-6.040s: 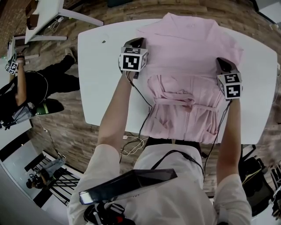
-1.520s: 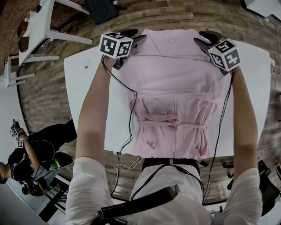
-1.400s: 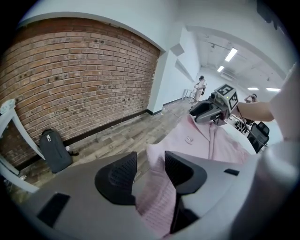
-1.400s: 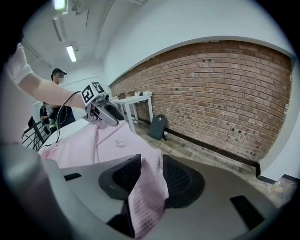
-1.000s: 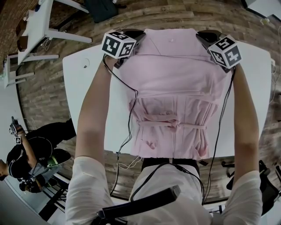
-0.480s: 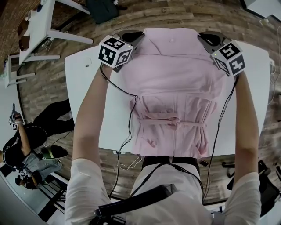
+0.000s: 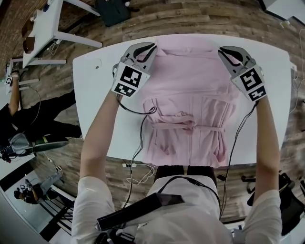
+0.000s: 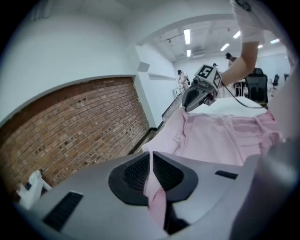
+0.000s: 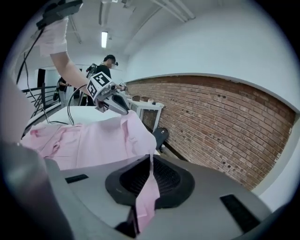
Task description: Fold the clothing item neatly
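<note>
Pinching far corners, probably shoulders, of the pink garment (image 7: 190, 90) in left tool (image 7: 145, 48) and right tool (image 7: 228, 51), both closed on cloth. Spread over the white worktop (image 7: 95, 109), hem off its near edge.

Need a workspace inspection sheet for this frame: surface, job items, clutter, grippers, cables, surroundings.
Surface: white table, small round mark near far left corner.
Job's things: pink garment spread out, waist tie across it, hem over near edge.
Clutter: nothing seen.
Grippers: left gripper and right gripper each shut on a far corner of the garment.
Cables: black cables from each gripper along the arms; left one loops over the table.
Surroundings: wood floor, second white table, bystander at left, brick wall.
</note>
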### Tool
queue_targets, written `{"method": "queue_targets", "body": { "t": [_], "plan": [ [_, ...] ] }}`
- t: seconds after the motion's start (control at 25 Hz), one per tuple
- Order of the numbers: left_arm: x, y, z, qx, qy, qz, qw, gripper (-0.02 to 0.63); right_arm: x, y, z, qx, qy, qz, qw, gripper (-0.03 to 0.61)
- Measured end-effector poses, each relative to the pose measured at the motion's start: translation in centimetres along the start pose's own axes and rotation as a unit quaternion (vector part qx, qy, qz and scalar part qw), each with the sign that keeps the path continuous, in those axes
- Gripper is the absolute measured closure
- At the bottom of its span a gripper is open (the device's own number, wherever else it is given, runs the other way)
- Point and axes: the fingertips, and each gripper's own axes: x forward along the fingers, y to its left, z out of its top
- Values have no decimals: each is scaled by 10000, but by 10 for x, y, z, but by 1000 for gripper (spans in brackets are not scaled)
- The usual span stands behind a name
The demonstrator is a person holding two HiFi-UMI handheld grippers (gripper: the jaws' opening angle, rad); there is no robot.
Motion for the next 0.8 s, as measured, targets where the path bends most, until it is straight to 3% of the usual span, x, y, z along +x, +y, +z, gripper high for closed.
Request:
{"method": "queue_targets", "body": {
  "t": [0.2,0.4,0.56,0.68,0.8],
  "plan": [
    [-17,-36,-2,661,-60,362,9971,589,-10,26,-5,-365,-53,-176,9992,552],
    [-26,-70,-22,819,63,481,9955,589,-19,53,-15,-882,70,-163,9959,552],
    [-31,-89,-47,626,287,389,9969,588,-21,76,-39,-943,354,90,9949,547],
    [-36,-95,-64,333,418,372,9979,513,-21,88,-58,-995,658,321,9923,491],
    [-46,-98,-69,-56,395,418,9983,502,-26,92,-68,-1007,796,407,9909,477]
  ]
}}
